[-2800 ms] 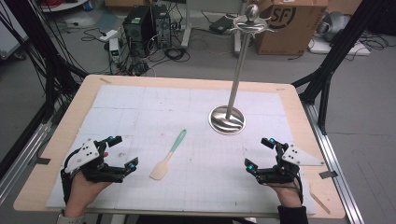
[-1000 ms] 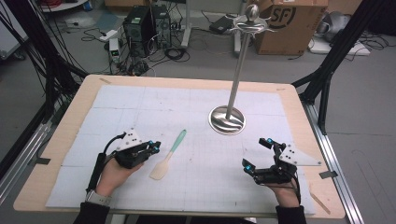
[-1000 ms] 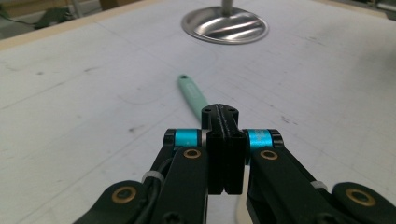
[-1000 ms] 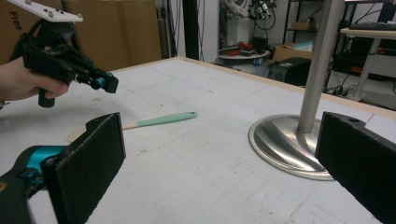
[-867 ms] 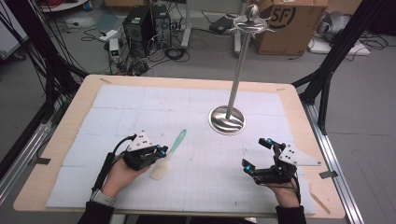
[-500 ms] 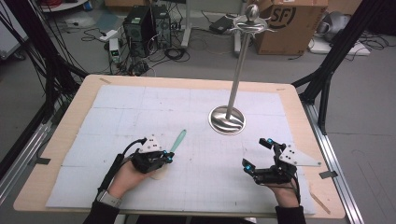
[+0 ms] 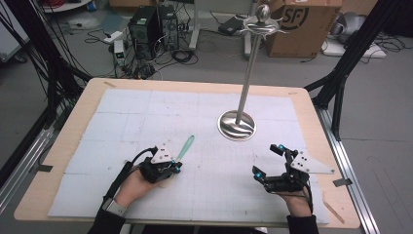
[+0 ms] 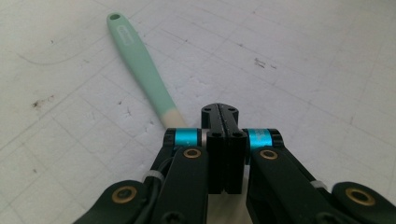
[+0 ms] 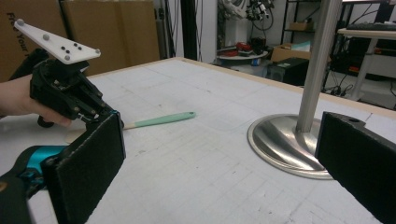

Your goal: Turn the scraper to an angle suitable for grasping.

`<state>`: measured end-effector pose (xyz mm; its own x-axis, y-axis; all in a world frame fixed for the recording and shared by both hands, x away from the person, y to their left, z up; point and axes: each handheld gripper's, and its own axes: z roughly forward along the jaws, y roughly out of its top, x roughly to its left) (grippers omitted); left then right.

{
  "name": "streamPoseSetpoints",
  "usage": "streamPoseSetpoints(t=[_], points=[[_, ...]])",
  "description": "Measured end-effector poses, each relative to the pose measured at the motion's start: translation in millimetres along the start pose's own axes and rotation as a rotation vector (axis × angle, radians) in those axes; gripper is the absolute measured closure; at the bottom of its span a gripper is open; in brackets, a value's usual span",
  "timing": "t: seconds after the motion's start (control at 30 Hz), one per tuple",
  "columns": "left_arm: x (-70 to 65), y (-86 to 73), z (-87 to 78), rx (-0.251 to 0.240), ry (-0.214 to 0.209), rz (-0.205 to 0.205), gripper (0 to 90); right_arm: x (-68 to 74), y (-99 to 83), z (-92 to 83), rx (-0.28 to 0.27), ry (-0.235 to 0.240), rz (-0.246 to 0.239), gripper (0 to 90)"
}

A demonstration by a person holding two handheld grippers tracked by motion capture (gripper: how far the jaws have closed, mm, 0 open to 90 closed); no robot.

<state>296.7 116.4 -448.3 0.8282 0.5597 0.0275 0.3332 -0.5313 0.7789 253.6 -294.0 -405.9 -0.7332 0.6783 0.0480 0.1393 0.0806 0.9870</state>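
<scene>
The spatula [image 7: 180, 155] lies flat on the white gridded mat [image 7: 122, 112], left of centre on the table [image 7: 68, 131], handle end pointing away towards the stand. We note a slender mint-green handle with a hanging hole at its tip, joined to a cream blade; the finish looks smooth and matt, likely silicone or plastic. In the left gripper view the handle runs out diagonally past the jaws, and the blade end passes beneath the gripper body, so whether it is touched we cannot tell.

The left gripper [image 7: 171, 168] sits low over the blade end. Its jaws are pressed together, pad against pad, with nothing between them. The right gripper [image 7: 269, 163] rests on the mat near the right edge, well apart from the spatula, its two foam-faced jaws spread wide and empty.

We judge the step in hand to be the approach to a pick-up, not yet a grasp. With the jaws closed beside the spatula, the next move calls for spreading them, straddling the narrow handle across its width, then closing. The spatula lies flush on the mat, so the pads must come down close to the surface.

The utensil stand [image 7: 237, 124], polished steel with a round dished base and a tall post with hooks at the top, stands beyond the spatula, clear of both grippers.
</scene>
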Motion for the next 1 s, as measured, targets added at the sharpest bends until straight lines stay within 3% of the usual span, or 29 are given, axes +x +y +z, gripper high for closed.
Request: streamPoseSetpoints(t=[0.13,0.47,0.8,0.93,1.0], points=[[-2.3,-1.6,-3.4,0.009,0.004,0.028,89.9,0.7,-0.7,2.5,0.012,0.015,0.002,0.6],[0.5,-21.7,-25.3,-0.010,-0.008,-0.006,89.9,1.8,-1.2,4.5,0.020,0.024,0.004,0.5],[5.8,-48.0,-58.2,-0.008,0.004,0.011,89.9,2.9,-1.9,7.1,0.032,0.023,-0.002,0.5],[7.1,-45.3,-62.7,0.017,0.018,-0.014,89.9,4.1,-2.0,9.0,0.045,0.028,-0.025,0.5],[7.7,-39.4,-63.9,-0.006,0.035,-0.010,89.9,4.2,-1.8,9.5,0.040,0.040,-0.030,0.5]])
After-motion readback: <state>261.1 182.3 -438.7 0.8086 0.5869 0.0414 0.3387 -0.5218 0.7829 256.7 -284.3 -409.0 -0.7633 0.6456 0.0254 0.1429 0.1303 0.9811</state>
